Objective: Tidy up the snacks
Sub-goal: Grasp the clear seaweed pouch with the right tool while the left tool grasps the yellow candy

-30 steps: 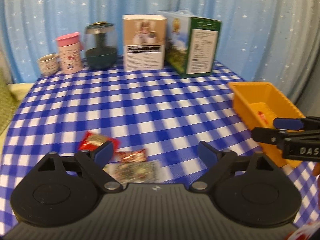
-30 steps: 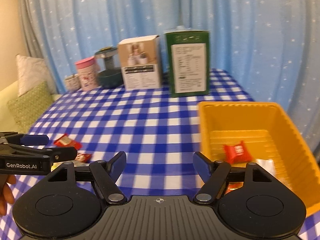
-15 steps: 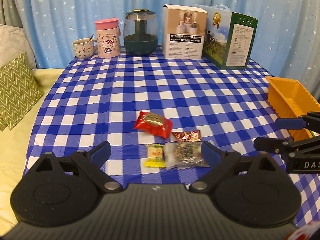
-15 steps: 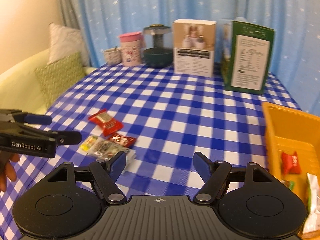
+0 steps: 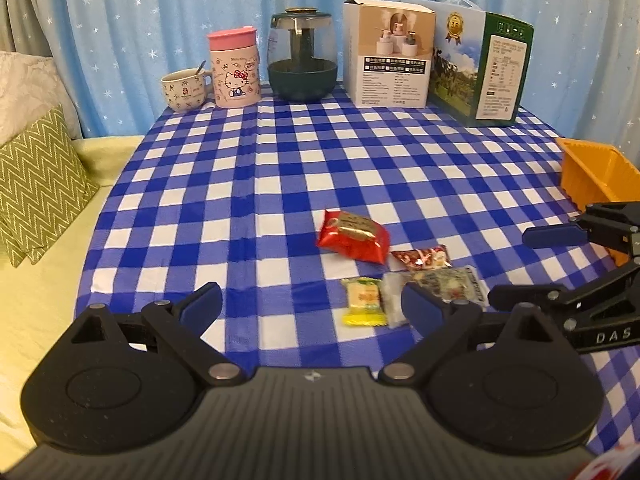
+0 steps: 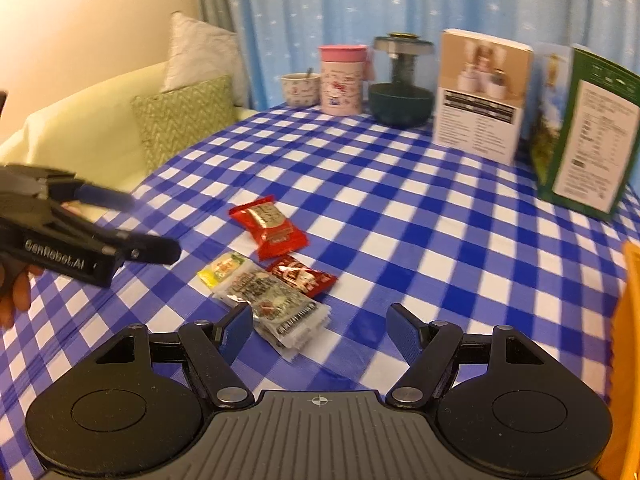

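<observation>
Left wrist view: bench (image 5: 360, 160) w/ blue-white check cloth, biggest thing in sight. Along far edge, parked out of the work area: green carton (image 5: 484, 68), white box (image 5: 388, 52), dark glass jar (image 5: 302, 60), pink tumbler (image 5: 236, 68), mug w/ spoon (image 5: 184, 88). Likely just backdrop, not part of the sort. Orange bin (image 5: 592, 172) at right edge of bench, well apart from the snacks; prob. the drop-off spot.

Snacks clustered near front edge, within easy reach of both tools: red packet (image 5: 354, 236) furthest back, clear wrapped packet (image 5: 436, 288) nearest the right side, small dark-red packet (image 5: 422, 258) just behind the clear one, touching or nearly so, yellow candy (image 5: 362, 300) just beside the clear one on its left.

Left hand-held gripper (image 5: 310, 304): jaws apart, nothing between, angled down toward bench, yellow candy just right of centre line.

Right hand-held gripper (image 6: 320, 330): jaws apart, empty, tilted down, clear packet's near end lying between the fingertips' line but not pinched. Looks lined up for a pick of that packet; judged next target, not yet gripped. Part of a hand (image 6: 14, 296) visible behind the left tool in right wrist view.
</observation>
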